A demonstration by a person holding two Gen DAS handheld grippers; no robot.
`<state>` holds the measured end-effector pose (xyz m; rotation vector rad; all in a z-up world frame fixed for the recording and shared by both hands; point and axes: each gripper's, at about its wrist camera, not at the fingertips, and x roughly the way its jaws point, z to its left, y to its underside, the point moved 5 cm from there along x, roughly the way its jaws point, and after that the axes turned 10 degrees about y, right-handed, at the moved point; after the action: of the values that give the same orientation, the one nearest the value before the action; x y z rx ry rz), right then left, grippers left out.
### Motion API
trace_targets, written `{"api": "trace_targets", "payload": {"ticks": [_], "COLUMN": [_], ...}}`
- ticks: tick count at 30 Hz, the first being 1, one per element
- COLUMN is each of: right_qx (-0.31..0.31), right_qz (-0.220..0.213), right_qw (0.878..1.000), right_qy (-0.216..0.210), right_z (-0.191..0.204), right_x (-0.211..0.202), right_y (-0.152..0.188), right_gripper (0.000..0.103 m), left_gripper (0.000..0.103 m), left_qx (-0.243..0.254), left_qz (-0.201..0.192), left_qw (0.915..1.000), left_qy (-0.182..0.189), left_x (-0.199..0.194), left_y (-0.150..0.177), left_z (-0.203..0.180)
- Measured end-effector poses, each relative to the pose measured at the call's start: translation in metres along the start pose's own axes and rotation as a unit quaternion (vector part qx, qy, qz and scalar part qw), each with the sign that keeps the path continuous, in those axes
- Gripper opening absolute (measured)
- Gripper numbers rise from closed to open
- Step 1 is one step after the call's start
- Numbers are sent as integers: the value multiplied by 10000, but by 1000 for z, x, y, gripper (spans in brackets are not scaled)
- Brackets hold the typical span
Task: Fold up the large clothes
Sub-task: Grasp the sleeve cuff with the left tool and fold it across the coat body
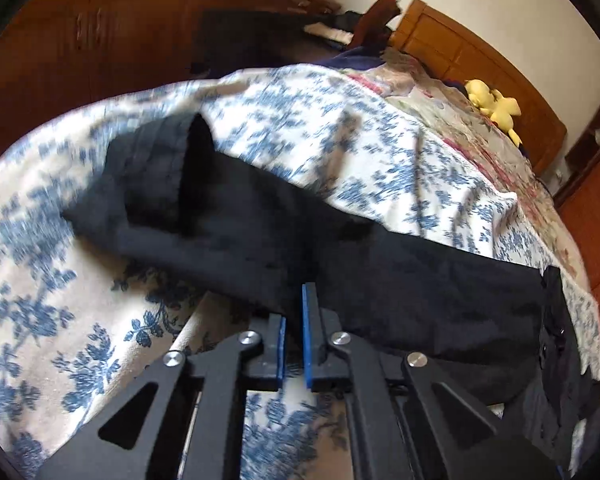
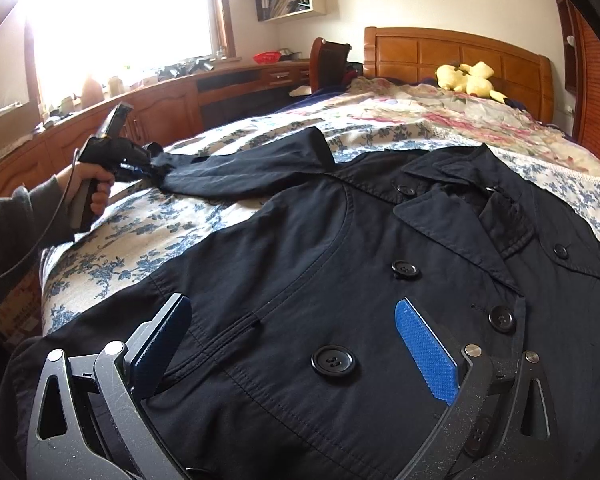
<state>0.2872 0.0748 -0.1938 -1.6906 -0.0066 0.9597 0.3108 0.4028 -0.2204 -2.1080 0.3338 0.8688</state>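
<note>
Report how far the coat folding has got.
Done: the black coat lies spread front-up and buttoned on the floral bedspread. In hand: the left gripper is shut on the sleeve, which stretches out sideways, not yet laid over the body. The right gripper hovers open above the coat front, holding nothing. Left: no fold shows in the body yet, so both sleeves and the body are still to fold.

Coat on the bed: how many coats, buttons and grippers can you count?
Black coat: 1
Buttons showing in the right wrist view: 5
Grippers, the left gripper and the right gripper: 2
Total: 8
</note>
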Motion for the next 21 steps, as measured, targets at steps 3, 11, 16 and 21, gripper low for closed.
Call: {"api": "trace_targets", "payload": {"ticks": [3,11,16,21], "right_qx": [-42,151,266,703], "right_qz": [64,48,-288,-445], "right_qw": [10000,9998,9981,9923], "right_qy": [3,-86,481,917], "right_z": [1,-16,-62,-115], "right_x": [1,-14,-45,-68], "right_y": [1,-3,-13,-11], "right_gripper": [103,103,103,103], "left_gripper": [0,0,0,0], "left_qx": [476,1604,2150,2694], "left_qz": [-189,-516,-540,-517], "left_qw": [9987,9851,9720,9554], "left_qy": [0,346,778,1098], "left_x": [-20,-65,-87,-105], "left_y": [-6,-5,10,41], "left_z": [-41,-163,-233,-287]}}
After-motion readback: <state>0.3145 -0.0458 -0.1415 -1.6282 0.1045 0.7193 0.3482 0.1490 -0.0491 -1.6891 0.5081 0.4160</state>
